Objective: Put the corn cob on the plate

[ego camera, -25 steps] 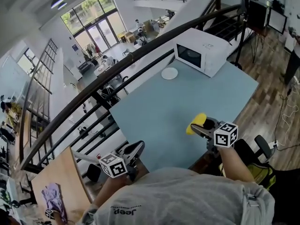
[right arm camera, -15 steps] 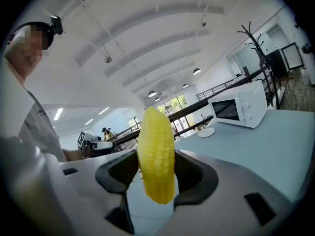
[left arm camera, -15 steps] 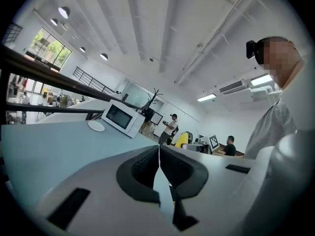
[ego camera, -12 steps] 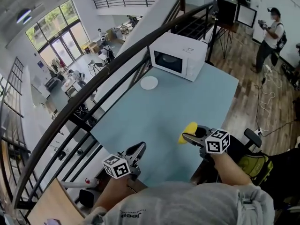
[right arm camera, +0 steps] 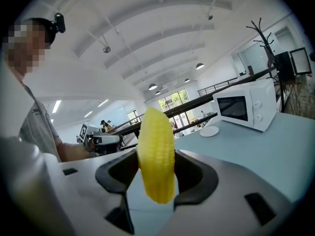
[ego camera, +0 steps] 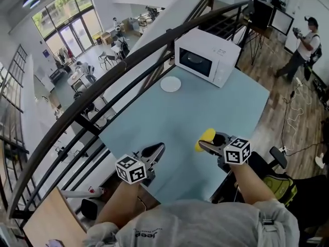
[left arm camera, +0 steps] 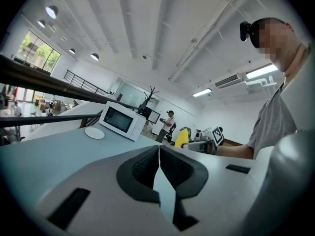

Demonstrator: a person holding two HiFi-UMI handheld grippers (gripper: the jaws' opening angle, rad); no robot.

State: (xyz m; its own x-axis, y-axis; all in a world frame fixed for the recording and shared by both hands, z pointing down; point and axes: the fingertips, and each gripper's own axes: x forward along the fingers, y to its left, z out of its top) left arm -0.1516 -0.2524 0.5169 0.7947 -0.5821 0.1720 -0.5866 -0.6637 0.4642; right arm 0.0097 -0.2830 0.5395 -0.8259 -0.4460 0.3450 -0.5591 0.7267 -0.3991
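My right gripper is shut on the yellow corn cob, held above the near part of the light blue table. In the right gripper view the corn cob stands upright between the jaws. The small white plate lies far across the table beside the microwave; the plate also shows in the right gripper view and the plate in the left gripper view. My left gripper is shut and empty near the table's near left edge; its jaws meet in the left gripper view.
A dark railing runs along the table's far left side, with an open drop beyond. A person stands on the wooden floor at the far right. A chair sits by the table's near right edge.
Both grippers have moved forward over the table's near edge. The right one still holds the corn cob. The view has shifted, bringing the microwave and plate nearer.
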